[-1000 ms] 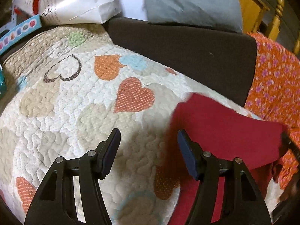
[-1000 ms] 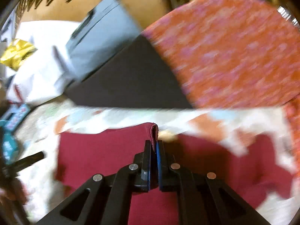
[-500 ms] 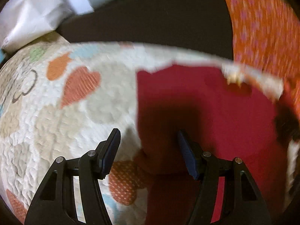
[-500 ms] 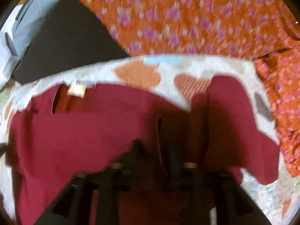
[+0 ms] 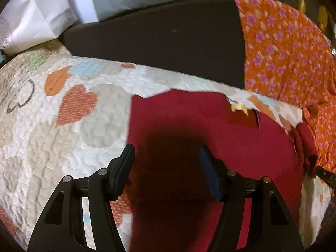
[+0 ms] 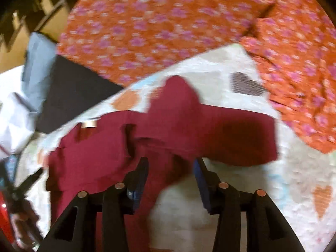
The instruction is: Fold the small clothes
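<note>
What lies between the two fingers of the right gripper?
In the right wrist view, the dark red garment lies under the gap of the right gripper, on the heart quilt; the fingers do not pinch it.

Matt maroon cloth garment [image 5: 210, 126], puffy stitched quilt [image 5: 42, 147], crinkled white paper bag [image 5: 35, 21]

The left gripper [image 5: 166, 163] hovers with jaws apart over a dark red garment [image 5: 210, 126] spread on the heart-patterned quilt [image 5: 63, 136], near the quilt's far edge beside orange floral fabric [image 5: 283, 48].
</note>
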### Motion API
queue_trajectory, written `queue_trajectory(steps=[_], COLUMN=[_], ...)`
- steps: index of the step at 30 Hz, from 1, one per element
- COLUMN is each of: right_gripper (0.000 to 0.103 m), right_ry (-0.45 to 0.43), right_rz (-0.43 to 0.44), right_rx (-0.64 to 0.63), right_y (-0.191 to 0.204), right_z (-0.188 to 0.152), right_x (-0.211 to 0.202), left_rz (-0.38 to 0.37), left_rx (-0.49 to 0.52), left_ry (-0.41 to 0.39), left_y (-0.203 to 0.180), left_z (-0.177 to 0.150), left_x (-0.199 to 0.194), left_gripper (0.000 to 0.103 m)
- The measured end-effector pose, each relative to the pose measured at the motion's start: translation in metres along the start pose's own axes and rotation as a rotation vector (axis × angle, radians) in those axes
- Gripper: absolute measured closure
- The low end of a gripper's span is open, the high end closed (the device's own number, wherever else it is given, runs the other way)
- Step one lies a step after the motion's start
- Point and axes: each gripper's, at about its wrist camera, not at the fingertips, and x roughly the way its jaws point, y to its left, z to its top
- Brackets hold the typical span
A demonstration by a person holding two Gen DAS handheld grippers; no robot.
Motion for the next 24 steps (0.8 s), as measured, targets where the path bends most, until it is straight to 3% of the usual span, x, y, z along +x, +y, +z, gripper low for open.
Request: queue_trajectory(steps=[2,8,12,16,21,22,24], right_gripper=[0.059,0.059,0.057,0.054,0.051,0.052,0.063], right_ry=[0.014,0.032,0.005,-0.054,-0.087,-0.111,-0.142], right_rz=[-0.045,0.186,0.238,0.332,0.357,0.365,0.365], right_rx=[0.024,0.232,0.365,0.598,0.775,0.804,0.829], right_y=[-0.016,-0.042,-0.058,-0.082,-0.094,-0.098,-0.106], right_z=[-0.003,-0.01,-0.018,-0.025,-0.027,-0.027,-0.026], right_x=[0.003,0.003,0.005,0.015,0.038,0.04,0.043], left_rz=[-0.003,-0.002,-0.002,0.012,0.016,0.013,0.013], left_rx=[0.025,0.045,0.031,0.051,0.054,0.052,0.047], left_ry=[0.024,0.038,0.042,0.042,0.042,0.043,0.04], left_y=[-0.008,-0.012,-0.01,-0.012,-0.012,-0.012,-0.01], left_z=[-0.003,-0.007,-0.007,-0.009,-0.01,-0.009,-0.008], left_x=[0.007,0.012,0.014,0.016,0.017,0.017,0.016], left_gripper=[0.04,0.04,0.04,0.04,0.04,0.04,0.04])
